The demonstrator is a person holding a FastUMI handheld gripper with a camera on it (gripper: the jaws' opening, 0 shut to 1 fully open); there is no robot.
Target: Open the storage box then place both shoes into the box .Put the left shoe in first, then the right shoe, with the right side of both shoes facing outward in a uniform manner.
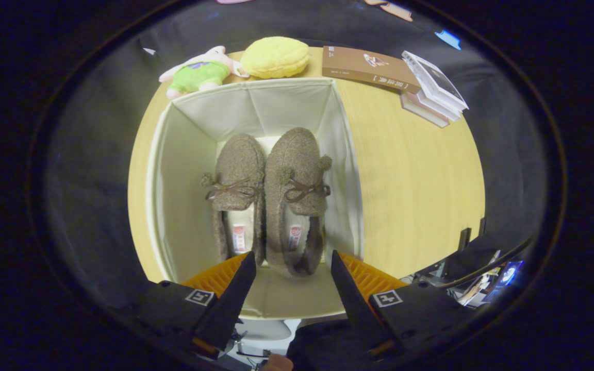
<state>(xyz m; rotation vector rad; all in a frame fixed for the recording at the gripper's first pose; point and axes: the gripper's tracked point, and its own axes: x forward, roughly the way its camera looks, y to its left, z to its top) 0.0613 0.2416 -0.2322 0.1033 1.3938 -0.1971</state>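
1. i look down from above into the storage box. it is open at the top and has pale cloth walls.
2. the box sits on a round wooden table.
3. two fuzzy brown shoes lie flat on the bottom of the box, side by side and touching. their toes point away from me and their heels are near me.
4. the shoe on the left has a small brown bow and a little pom-pom at its side.
5. the shoe on the right has a bow too, with a pom-pom by the box wall. it looks a bit bigger and its heel comes closer to me.
6. my gripper is spread wide and holds nothing. it hangs over the near edge of the box.
7. the heels of the shoes show in the gap between the fingers, lower down in the box. i see no finger touching a shoe.
8. beyond the box, on the far side of the table, lie a pink pig toy in green clothes and a bumpy yellow soft toy, close together.
9. to the right of them a brown book lies flat, next to a small pile of pale books.
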